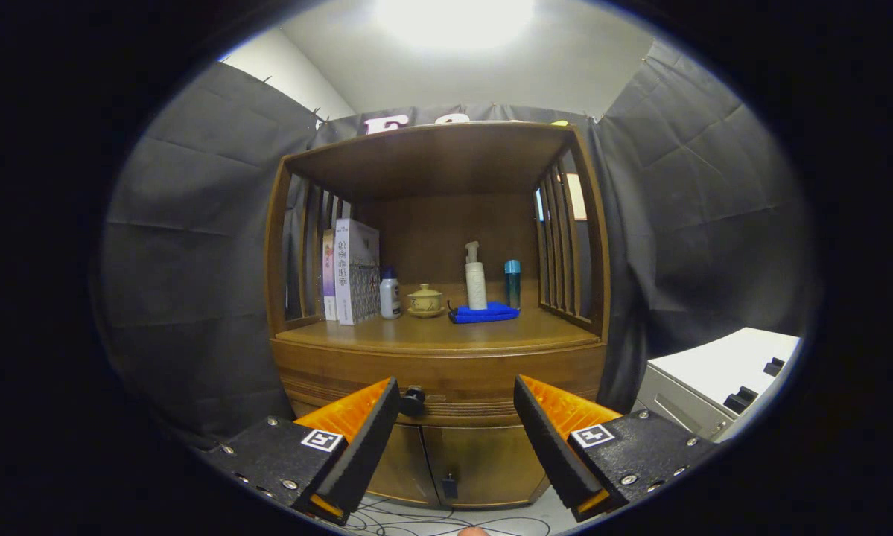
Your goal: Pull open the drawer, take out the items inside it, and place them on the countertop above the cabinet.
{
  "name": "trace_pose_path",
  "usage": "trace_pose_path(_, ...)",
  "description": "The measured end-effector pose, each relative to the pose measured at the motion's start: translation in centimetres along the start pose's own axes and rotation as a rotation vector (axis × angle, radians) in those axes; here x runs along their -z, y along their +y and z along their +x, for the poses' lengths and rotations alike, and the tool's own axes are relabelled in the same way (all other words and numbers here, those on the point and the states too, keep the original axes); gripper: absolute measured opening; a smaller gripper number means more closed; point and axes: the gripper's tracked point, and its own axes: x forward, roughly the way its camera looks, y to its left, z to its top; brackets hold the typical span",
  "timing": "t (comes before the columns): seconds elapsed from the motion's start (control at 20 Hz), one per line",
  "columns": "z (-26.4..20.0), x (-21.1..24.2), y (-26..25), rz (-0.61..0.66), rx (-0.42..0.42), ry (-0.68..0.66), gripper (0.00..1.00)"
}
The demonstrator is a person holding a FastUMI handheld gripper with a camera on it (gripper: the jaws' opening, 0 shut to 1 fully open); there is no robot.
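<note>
A wooden cabinet stands ahead with an open shelf on top and a shut drawer below its countertop. The drawer's dark round knob sits just beside the left finger's tip, slightly beyond it. My gripper is open, fingers spread wide in front of the drawer front, with nothing between them. What lies inside the drawer is hidden.
On the countertop stand books, a small white bottle, a lidded ceramic cup, a pump bottle on a blue cloth, and a teal-capped bottle. Two lower doors, cables on the floor, a grey-white unit at right.
</note>
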Motion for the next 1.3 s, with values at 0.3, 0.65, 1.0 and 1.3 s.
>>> trace_pose_path(0.3, 3.1, 0.4, 1.6, 0.01, -0.045, -0.007, 0.95)
trace_pose_path(0.65, 7.5, 0.5, 4.1, 0.043, -0.088, -0.016, 0.95)
trace_pose_path(1.0, 10.3, 1.5, 5.1, 0.068, -0.082, 0.011, 0.95)
trace_pose_path(1.3, 12.0, 1.5, 5.3, 0.044, -0.045, 0.005, 0.95)
